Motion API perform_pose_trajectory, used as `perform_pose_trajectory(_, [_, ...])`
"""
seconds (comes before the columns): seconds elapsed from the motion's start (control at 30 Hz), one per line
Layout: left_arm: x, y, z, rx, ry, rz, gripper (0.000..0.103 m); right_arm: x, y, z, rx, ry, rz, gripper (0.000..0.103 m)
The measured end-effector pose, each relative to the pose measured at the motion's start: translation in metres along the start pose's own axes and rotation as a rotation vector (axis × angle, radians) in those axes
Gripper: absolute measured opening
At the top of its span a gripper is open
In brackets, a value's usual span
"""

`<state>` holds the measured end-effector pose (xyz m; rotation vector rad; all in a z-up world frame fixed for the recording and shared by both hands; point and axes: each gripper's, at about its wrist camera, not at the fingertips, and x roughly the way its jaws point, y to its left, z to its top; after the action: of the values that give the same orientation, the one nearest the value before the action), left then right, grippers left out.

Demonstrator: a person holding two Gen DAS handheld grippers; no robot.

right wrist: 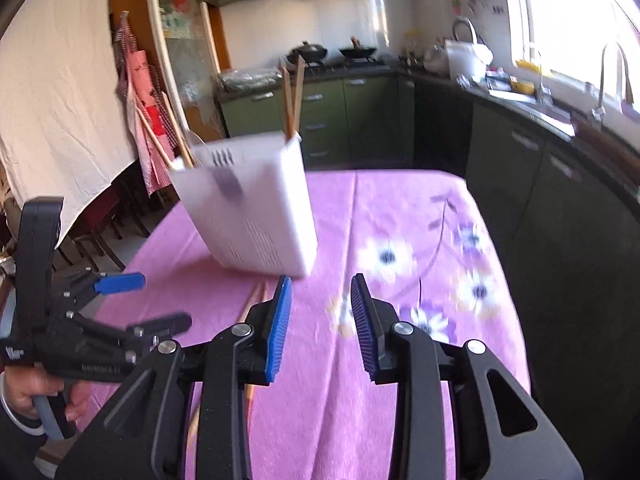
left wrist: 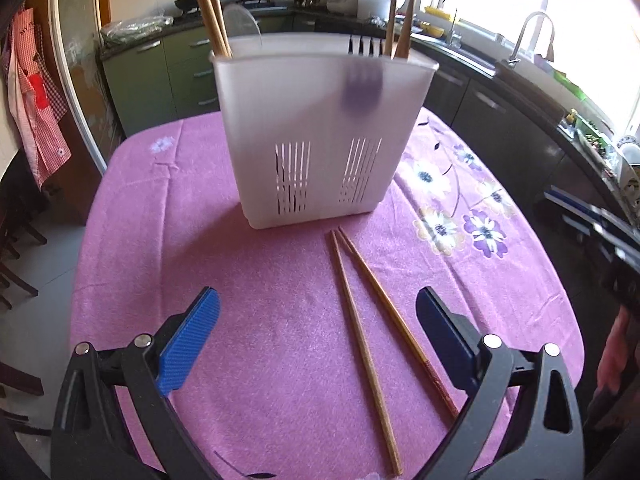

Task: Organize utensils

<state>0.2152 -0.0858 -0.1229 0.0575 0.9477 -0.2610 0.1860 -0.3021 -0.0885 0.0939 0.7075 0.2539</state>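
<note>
A white translucent utensil holder [left wrist: 320, 140] stands on the pink tablecloth [left wrist: 260, 300]. It holds two chopsticks [left wrist: 208, 4] at its left end, and a dark fork [left wrist: 362, 46] and wooden utensils [left wrist: 404, 20] at its right end. Two loose wooden chopsticks [left wrist: 360, 320] lie on the cloth in front of it. My left gripper [left wrist: 320, 320] is open wide just above them, one finger to each side. My right gripper [right wrist: 322, 312] is open with nothing between its blue pads, above the cloth to the right of the holder [right wrist: 248, 208]. In the right wrist view the loose chopsticks [right wrist: 252, 300] show partly behind its left finger, and the left gripper [right wrist: 148, 304] shows at the left.
Dark kitchen counters with a sink and tap [left wrist: 532, 32] run along the right and back. Green cabinets [right wrist: 360, 112] stand behind the table. Wooden chairs [right wrist: 100, 236] and a hanging red checked apron [left wrist: 36, 92] are at the left. A hand [right wrist: 28, 392] holds the left gripper's handle.
</note>
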Motion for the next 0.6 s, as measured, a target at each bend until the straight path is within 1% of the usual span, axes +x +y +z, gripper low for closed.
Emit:
perform_pose_trajectory(0.07, [0.013,-0.003,0.001,-0.001,0.032,0.015,0.093,0.007,-0.011,-0.012,0.040,0.023,0.004,0.031])
perform_pose_trajectory(0.13, [0.025,-0.006,0.002,-0.004,0.069,0.020,0.085,0.014,-0.020,-0.023,0.071,0.049,0.009,0.031])
perform_pose_trajectory(0.17, [0.032,-0.008,0.003,-0.008,0.088,0.023,0.083,0.017,-0.024,-0.025,0.082,0.055,0.010,0.031])
perform_pose_trajectory(0.23, [0.040,-0.009,0.004,-0.013,0.112,0.026,0.074,0.021,-0.028,-0.025,0.096,0.066,0.014,0.031])
perform_pose_trajectory(0.33, [0.053,-0.011,0.007,-0.022,0.147,0.029,0.065,0.027,-0.034,-0.025,0.115,0.078,0.018,0.031])
perform_pose_trajectory(0.43, [0.062,-0.014,0.008,-0.030,0.173,0.023,0.063,0.034,-0.040,-0.027,0.135,0.090,0.034,0.032])
perform_pose_trajectory(0.6, [0.071,-0.021,0.006,-0.025,0.197,0.038,0.059,0.039,-0.043,-0.026,0.152,0.099,0.050,0.032])
